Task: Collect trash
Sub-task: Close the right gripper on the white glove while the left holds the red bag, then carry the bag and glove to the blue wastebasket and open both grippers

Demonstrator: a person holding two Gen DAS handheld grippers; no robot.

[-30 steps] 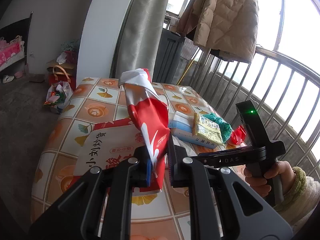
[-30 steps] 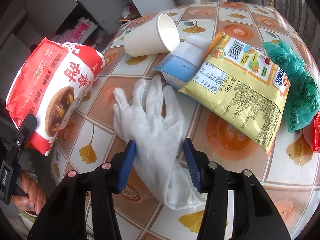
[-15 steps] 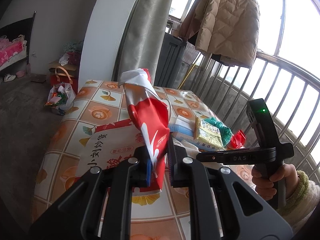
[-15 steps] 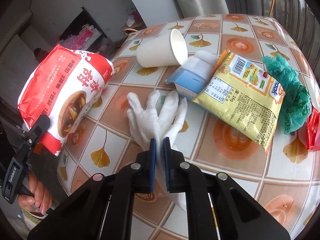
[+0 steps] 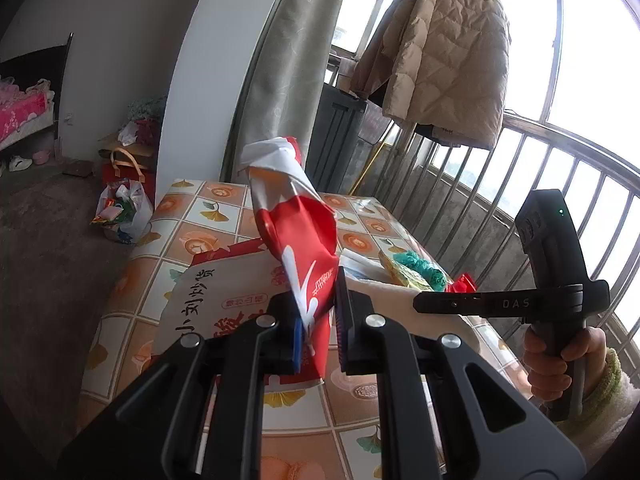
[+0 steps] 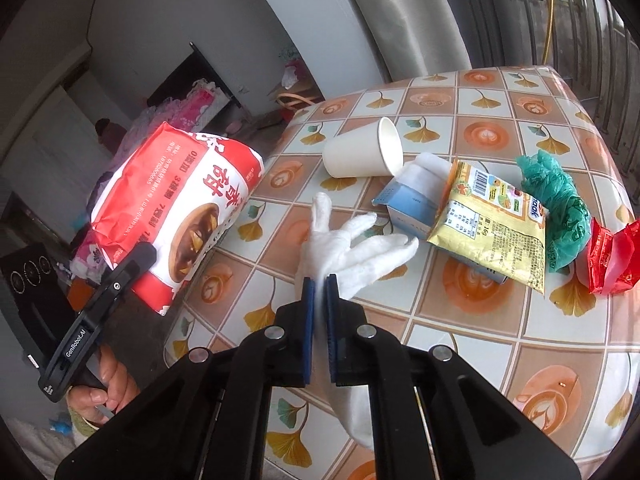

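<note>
- Since a second ago the right gripper (image 6: 319, 292) has shut its blue pads on the white glove (image 6: 348, 248) and raised it, so the glove's fingers now splay above the table (image 6: 520, 340) while its cuff hangs down under the jaws.
- Limp and soft, the glove is pinched at about the palm, off the tabletop near the middle of the table.
- Over at the table's left edge the left gripper (image 5: 318, 320) is clamped on the rim of a red-and-white snack bag (image 6: 176, 208), holding it up in the air; the bag looks puffed and crinkled, with its opening standing tall.
- Bare patterned cloth lies open along the near edge and toward the far corners.
- Other litter sits toward the right edge: a paper cup (image 6: 362, 156) tipped on its side, a blue-and-white carton (image 6: 408, 208) under a yellow packet (image 6: 492, 224), a crumpled green bag (image 6: 556, 196) and a red wrapper (image 6: 608, 256) nearest that edge.
- Only the carton and the yellow packet lie close to the glove's fingertips.
- Beyond the far edge hang a curtain (image 5: 288, 64) and a beige coat (image 5: 444, 52), with window bars (image 5: 532, 184) along the right side.
</note>
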